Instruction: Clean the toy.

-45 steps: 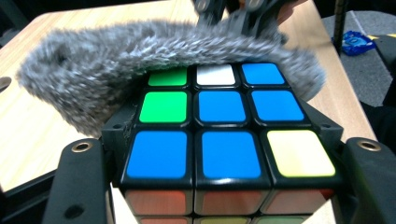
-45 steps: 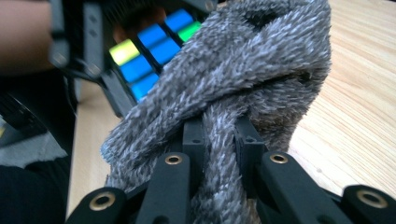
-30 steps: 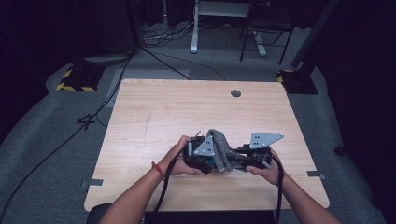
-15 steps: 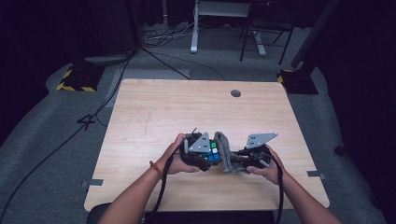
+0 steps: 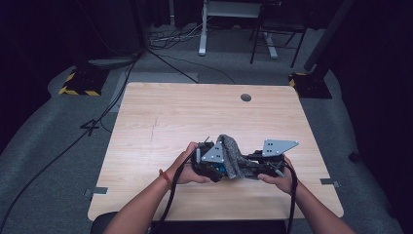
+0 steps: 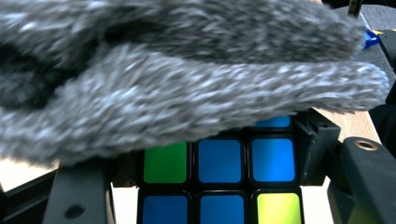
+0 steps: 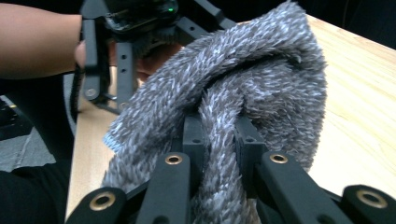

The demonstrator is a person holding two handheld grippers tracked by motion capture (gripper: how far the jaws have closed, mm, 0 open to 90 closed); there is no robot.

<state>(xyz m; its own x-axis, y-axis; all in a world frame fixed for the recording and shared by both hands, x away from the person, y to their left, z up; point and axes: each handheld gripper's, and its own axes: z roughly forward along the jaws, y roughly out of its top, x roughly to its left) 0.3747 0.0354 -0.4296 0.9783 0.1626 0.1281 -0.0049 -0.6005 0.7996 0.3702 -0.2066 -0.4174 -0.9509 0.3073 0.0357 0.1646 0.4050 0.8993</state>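
Count: 1 puzzle cube (image 6: 219,179), 1 grey fuzzy cloth (image 5: 231,155), 2 grippers, 1 wooden table (image 5: 204,112).

Left gripper (image 5: 210,163) clenched on the cube; in left gripper view the black jaws press its sides, with blue, green and yellow tiles showing.

Right gripper (image 7: 219,135) grasps a fold of the cloth between its pads, jaws tight on it.

Both sit at approx 6 o'clock of the table centre, near the person's edge, grippers tip to tip.

Cloth drapes over the cube's top. Hidden: cube's upper rows under cloth; lower row cut off by frame edge. In high view, cube is hard to make out beneath cloth and hands.
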